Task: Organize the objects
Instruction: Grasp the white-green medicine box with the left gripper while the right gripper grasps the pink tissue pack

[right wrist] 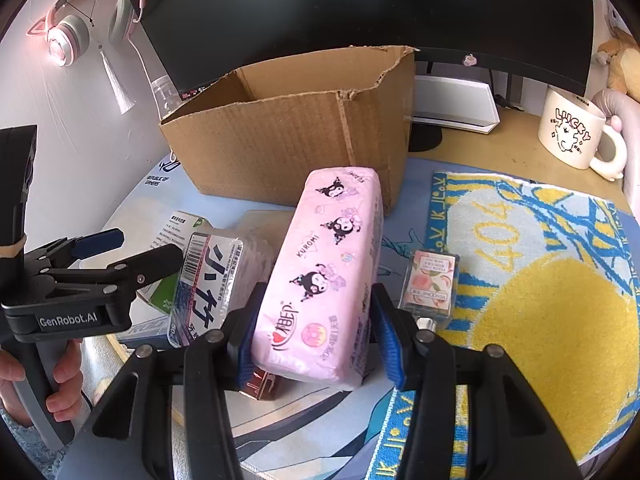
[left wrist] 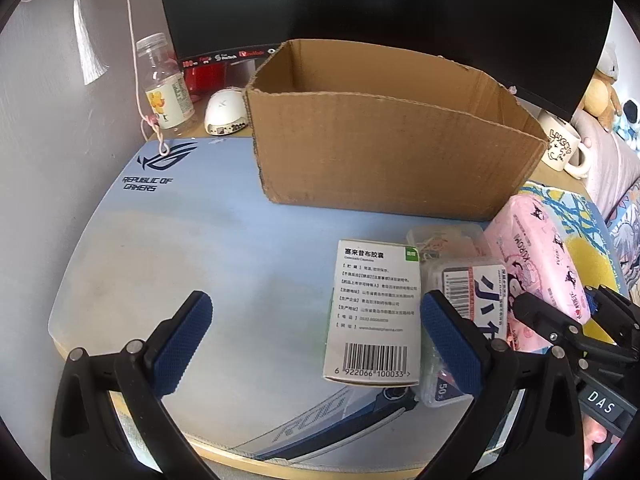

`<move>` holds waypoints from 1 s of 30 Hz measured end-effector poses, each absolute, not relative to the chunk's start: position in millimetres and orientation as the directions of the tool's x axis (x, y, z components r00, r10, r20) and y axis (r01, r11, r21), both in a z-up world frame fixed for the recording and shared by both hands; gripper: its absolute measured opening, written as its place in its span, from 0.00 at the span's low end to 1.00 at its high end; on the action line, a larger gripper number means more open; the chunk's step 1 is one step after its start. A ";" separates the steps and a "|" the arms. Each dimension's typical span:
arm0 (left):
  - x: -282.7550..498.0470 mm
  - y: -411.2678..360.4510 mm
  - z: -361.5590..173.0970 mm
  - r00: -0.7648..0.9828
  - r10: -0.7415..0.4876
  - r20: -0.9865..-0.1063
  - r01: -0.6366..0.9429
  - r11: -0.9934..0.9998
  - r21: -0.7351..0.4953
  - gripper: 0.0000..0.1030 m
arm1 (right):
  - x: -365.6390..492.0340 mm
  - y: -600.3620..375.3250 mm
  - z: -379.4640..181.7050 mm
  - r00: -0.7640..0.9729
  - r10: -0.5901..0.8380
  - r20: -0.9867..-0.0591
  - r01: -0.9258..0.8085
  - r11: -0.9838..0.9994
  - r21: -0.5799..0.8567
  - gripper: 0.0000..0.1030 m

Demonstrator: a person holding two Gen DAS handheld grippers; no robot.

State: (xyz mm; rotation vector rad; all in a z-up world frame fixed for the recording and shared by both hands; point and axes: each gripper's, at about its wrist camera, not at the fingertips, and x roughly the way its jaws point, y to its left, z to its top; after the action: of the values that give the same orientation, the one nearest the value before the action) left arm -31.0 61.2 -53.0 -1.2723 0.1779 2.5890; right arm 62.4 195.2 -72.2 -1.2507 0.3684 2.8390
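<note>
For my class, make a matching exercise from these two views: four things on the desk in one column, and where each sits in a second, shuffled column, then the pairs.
Things
1. pink tissue pack
2. cardboard box
3. white mug
4. white medicine box

Places
A. on the bare desk to the right of the box, beside the towel's far edge
B. between the fingers of the right claw
C. open-topped, in front of the monitor
D. flat on the blue mat, by the left claw, whose fingers are apart with nothing between them

Pairs: 1-B, 2-C, 3-A, 4-D
</note>
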 end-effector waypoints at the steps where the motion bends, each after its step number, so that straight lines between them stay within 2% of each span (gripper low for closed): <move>1: -31.3 60.8 -53.0 -0.589 0.165 -0.791 -0.272 -0.962 0.002 1.00 | 62.8 195.9 -72.2 -0.680 -0.078 -0.729 -0.113 -0.971 0.209 0.53; 7: -32.0 61.6 -53.5 -0.583 0.172 -0.794 -0.280 -0.960 -0.002 1.00 | 63.3 197.0 -71.8 -0.685 -0.074 -0.725 -0.111 -0.973 0.204 0.54; 12: -34.9 56.9 -52.1 -0.618 0.105 -0.779 -0.213 -0.976 0.037 1.00 | 62.4 197.0 -71.3 -0.688 -0.064 -0.723 -0.114 -0.974 0.195 0.55; 17: -38.5 53.0 -52.9 -0.561 0.230 -0.795 -0.260 -0.961 -0.094 1.00 | 61.2 197.4 -71.8 -0.690 -0.063 -0.721 -0.117 -0.973 0.197 0.55; 26: -47.2 61.6 -66.2 -0.553 0.111 -0.826 -0.223 -0.975 0.018 1.00 | 59.9 201.9 -72.4 -0.693 -0.058 -0.718 -0.131 -0.970 0.205 0.56; 30: -57.1 66.7 -74.5 -0.533 0.100 -0.840 -0.216 -0.976 0.020 0.97 | 62.9 201.5 -66.6 -0.735 -0.013 -0.678 -0.158 -0.969 0.190 0.56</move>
State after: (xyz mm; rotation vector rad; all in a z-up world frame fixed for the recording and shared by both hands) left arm -57.1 66.7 -74.5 -1.4111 0.1812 2.5958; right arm 62.9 201.5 -66.6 -1.1097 0.3618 2.8325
